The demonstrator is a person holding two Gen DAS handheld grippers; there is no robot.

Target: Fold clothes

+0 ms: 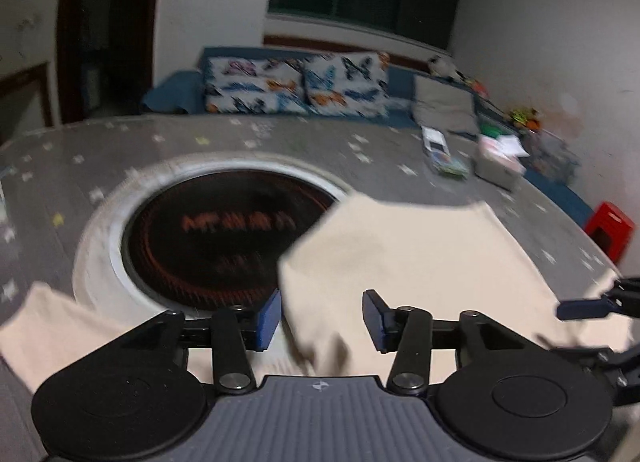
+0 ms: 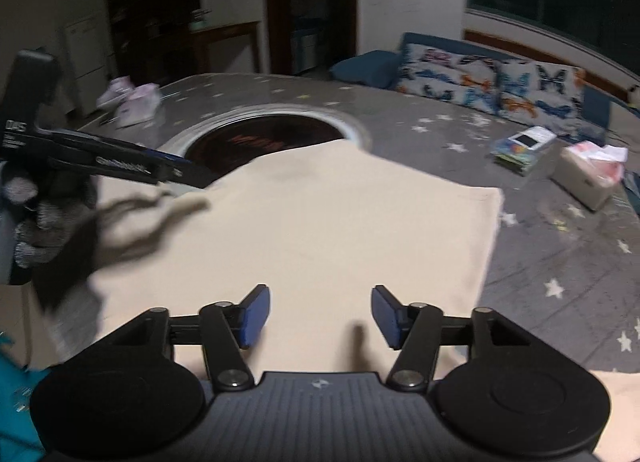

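A cream garment (image 1: 408, 258) lies on the grey star-patterned table (image 1: 240, 142), part of it folded over with a raised edge near the table's round centre. My left gripper (image 1: 322, 318) is open just above the cloth, its jaws either side of a bunched fold. In the right wrist view the cream garment (image 2: 320, 222) spreads flat ahead. My right gripper (image 2: 320, 316) is open over its near edge, holding nothing. The left gripper (image 2: 176, 174) shows at the left of that view, over the cloth's far left corner. The right gripper's fingertips (image 1: 580, 308) show at the right edge of the left view.
A round dark burner with a pale rim (image 1: 224, 238) is set in the table's middle. A tissue box (image 2: 588, 174) and a small pack (image 2: 524, 146) lie at the far right. A sofa with butterfly cushions (image 1: 296, 86) stands behind; a red stool (image 1: 610, 228) is at right.
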